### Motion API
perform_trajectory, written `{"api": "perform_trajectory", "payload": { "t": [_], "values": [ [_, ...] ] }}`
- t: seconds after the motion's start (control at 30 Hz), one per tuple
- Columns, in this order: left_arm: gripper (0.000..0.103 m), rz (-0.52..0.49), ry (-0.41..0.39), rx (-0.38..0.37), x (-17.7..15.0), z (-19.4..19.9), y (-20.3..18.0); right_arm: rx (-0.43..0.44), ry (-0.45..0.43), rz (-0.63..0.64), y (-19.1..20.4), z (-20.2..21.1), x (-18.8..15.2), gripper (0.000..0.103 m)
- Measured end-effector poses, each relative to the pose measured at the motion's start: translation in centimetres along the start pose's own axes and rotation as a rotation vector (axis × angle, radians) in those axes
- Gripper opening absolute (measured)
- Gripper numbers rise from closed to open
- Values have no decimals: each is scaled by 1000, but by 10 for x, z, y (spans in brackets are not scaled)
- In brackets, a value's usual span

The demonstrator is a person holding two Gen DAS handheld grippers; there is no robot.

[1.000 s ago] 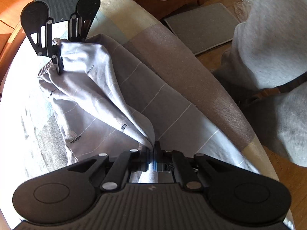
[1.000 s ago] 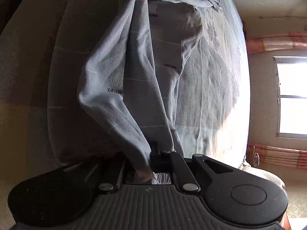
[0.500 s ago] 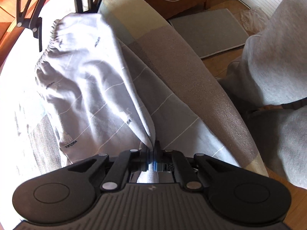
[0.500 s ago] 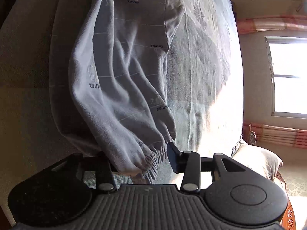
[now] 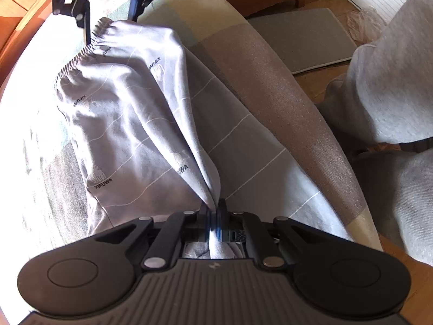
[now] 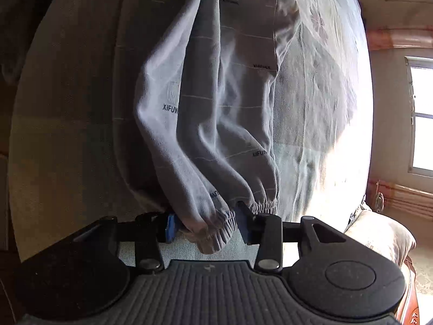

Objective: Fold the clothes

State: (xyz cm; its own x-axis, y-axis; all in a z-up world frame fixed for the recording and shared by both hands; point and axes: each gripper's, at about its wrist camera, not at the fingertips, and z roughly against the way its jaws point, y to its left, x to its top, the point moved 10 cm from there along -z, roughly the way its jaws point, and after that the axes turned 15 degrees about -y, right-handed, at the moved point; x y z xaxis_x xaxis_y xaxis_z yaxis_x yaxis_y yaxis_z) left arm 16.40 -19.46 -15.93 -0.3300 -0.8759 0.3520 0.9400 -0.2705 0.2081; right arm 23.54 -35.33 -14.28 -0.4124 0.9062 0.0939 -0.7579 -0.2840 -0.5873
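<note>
Strong fisheye bending at the edges of both views, daylight from the window (image 6: 422, 113), blown-out glare on the bedsheet (image 6: 349, 146), dim shadowed left side, sharp garment (image 5: 130, 124) folds, hard sun patches

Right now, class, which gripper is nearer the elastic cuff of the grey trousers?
Right. The right gripper is open astride the elastic cuff; the left gripper clamps the trousers at the far end.
</note>
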Motion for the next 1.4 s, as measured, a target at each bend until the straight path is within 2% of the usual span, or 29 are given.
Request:
{"api": "perform_trajectory", "payload": {
  "t": [0.07, 0.2, 0.3, 0.4, 0.53, 0.67, 0.77, 0.87, 0.97, 1.17, 1.33, 1.37, 1.4],
  "values": [
    [3, 5, 4, 2, -1, 0, 2, 29, 29, -83, 1, 12, -8, 59],
    [13, 46, -19, 14, 3, 14, 10, 74, 129, -296, -1, 24, -36, 58],
    [13, 155, -33, -9, 3, 33, 17, 56, 183, -493, -18, 27, -57, 55],
    [13, 307, -58, -32, 4, 43, 46, 12, 203, -695, -42, 34, -84, 49],
    [16, 489, -140, 45, -2, 67, 69, -49, 134, -1007, -71, 26, -100, 36],
    [18, 575, -201, 101, -1, 39, 108, -47, -32, -1358, -109, 1, -89, 34],
    [18, 603, -220, 113, 3, 20, 120, -32, -113, -1518, -120, -9, -70, 34],
    [18, 645, -213, 125, 7, -8, 116, -49, -89, -1573, -121, -28, -73, 34],
    [18, 710, -209, 120, 2, -7, 122, -67, -48, -1620, -118, -46, -75, 35],
    [18, 772, -194, 108, -18, -7, 116, -31, -82, -1712, -113, -54, -76, 35],
    [18, 773, -171, 180, -35, -9, 122, 0, -110, -1776, -111, -61, -77, 22],
    [13, 762, -151, 202, -41, -11, 125, -3, -108, -1768, -112, -63, -78, 22],
    [13, 760, -147, 211, -44, -12, 128, -7, -106, -1758, -113, -66, -79, 22]
  ]
}}
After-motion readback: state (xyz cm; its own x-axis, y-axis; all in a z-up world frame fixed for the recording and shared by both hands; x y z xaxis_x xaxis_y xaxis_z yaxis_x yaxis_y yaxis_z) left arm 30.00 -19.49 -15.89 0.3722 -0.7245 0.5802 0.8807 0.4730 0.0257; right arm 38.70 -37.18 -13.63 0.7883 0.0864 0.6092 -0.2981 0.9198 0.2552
